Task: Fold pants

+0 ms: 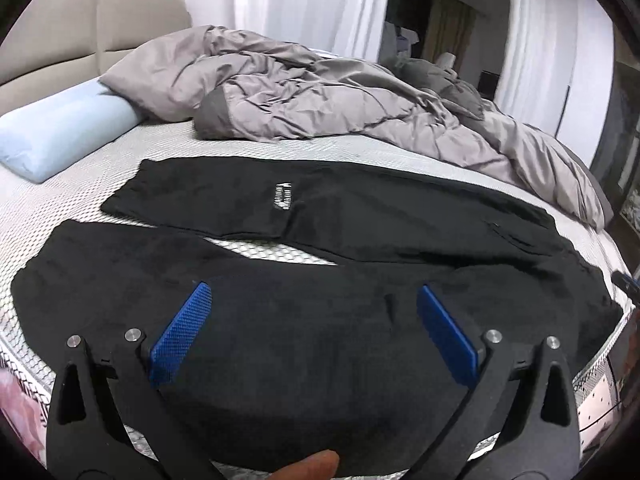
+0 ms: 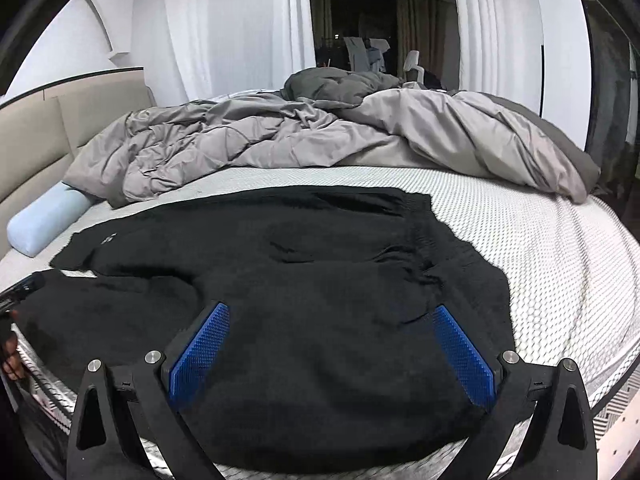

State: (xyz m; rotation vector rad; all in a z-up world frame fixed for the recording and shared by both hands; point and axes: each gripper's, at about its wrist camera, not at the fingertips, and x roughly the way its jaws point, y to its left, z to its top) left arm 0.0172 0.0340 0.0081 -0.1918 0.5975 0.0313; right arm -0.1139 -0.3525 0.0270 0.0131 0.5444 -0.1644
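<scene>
Fingertip [image 1: 316,465] shows at the bottom of the left wrist view, below the left gripper [image 1: 314,292], jaws wide, holding nothing, over black pants [image 1: 360,216] spread flat on the mattress [image 1: 80,196], legs apart.

Right gripper [image 2: 330,312], seen from the right wrist, also gapes wide over the pants [image 2: 320,248]; duvet [image 2: 280,132] bunched behind.

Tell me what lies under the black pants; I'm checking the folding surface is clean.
The pants lie spread on a white dotted mattress, bare between the legs. Whatever is directly beneath the cloth is covered.
</scene>
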